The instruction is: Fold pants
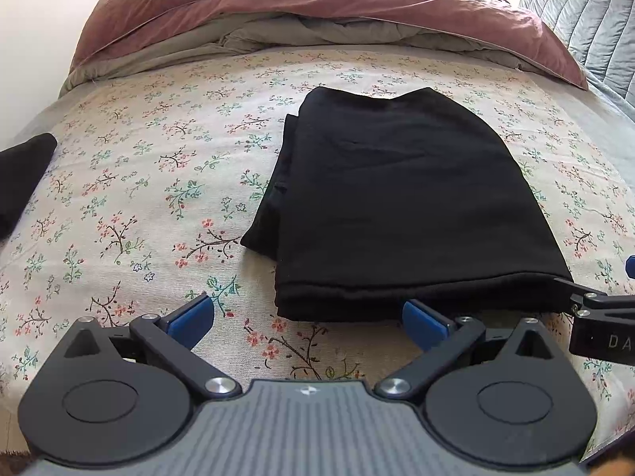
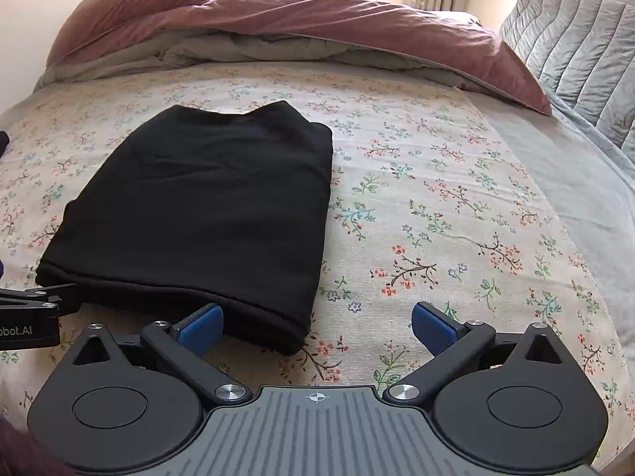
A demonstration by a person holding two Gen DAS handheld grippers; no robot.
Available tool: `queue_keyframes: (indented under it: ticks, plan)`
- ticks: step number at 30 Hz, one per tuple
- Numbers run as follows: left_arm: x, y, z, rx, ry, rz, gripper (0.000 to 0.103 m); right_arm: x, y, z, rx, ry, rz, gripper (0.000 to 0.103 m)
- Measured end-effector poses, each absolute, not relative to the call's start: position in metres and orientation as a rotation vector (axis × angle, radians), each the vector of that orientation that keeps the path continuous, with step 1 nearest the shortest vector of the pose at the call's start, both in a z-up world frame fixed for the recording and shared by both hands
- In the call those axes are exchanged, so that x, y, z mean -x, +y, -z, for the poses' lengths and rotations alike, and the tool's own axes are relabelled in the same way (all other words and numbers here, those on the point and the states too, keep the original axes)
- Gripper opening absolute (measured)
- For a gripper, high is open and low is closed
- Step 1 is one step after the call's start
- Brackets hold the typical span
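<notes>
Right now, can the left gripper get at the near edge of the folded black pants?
Probably yes. The left gripper has its jaws open just short of the pants, with only bare floral bedsheet between them. The right gripper sits beside it, not across its path.

A second black cloth (image 1: 24,174) is cut off by the left edge of the left wrist view, so what it is cannot be told. The right gripper (image 1: 603,317) enters there only partly, its lettering cropped. The folded pants (image 2: 206,206) hide their own inner layers. The grey pillow (image 2: 575,39) runs off the right edge.
</notes>
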State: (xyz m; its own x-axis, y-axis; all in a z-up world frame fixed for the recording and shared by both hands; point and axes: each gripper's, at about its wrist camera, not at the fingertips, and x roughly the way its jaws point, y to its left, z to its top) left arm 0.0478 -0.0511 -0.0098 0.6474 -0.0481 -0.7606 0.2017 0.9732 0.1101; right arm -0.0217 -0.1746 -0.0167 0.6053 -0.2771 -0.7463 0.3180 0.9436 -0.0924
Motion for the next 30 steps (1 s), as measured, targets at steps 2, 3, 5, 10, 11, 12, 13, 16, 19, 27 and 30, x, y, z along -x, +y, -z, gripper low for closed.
queue_keyframes:
  ticks: [2,3,5,10,11,12,13,16,19,27,30]
  plan:
    - [-0.0476,-0.0512,0.0097,-0.191,0.857,0.143,0.103,0.0216,-0.1745,0.0168,-0.052,0.855,0.344,0.102]
    - [-0.0476,-0.0513,0.0097,-0.19,0.857,0.142,0.103,0.0216,-0.1743,0.0167,-0.052,0.854,0.345,0.102]
    - [-0.0476,-0.051,0.0098,-0.19,0.857,0.143,0.103,0.0217,-0.1746,0.0172,-0.051,0.855,0.344,0.102]
    - [-0.0475,-0.0511,0.0096,-0.19,0.857,0.142,0.103,0.0215,-0.1741,0.0177,-0.051,0.856,0.344,0.102]
    - [-0.0476,-0.0511,0.0096,-0.19,0.857,0.143,0.103,0.0216,-0.1741,0.0178,-0.051,0.857,0.344,0.102]
    - [-0.0477,-0.051,0.0096,-0.19,0.857,0.143,0.103,0.0215,-0.1742,0.0187,-0.049,0.858,0.343,0.102]
    - [-0.0476,-0.0511,0.0097,-0.19,0.857,0.143,0.103,0.0215,-0.1741,0.0191,-0.048,0.859,0.342,0.102]
    - [-0.0477,-0.051,0.0095,-0.19,0.857,0.143,0.103,0.0211,-0.1737,0.0202,-0.046,0.86,0.34,0.102]
    - [-0.0478,-0.051,0.0095,-0.19,0.858,0.143,0.103,0.0211,-0.1734,0.0201,-0.046,0.86,0.341,0.102]
    - [-0.0473,-0.0508,0.0105,-0.192,0.858,0.144,0.103,0.0209,-0.1738,0.0204,-0.046,0.861,0.34,0.102]
    - [-0.0475,-0.0508,0.0105,-0.192,0.859,0.144,0.103,0.0209,-0.174,0.0203,-0.047,0.861,0.339,0.102]
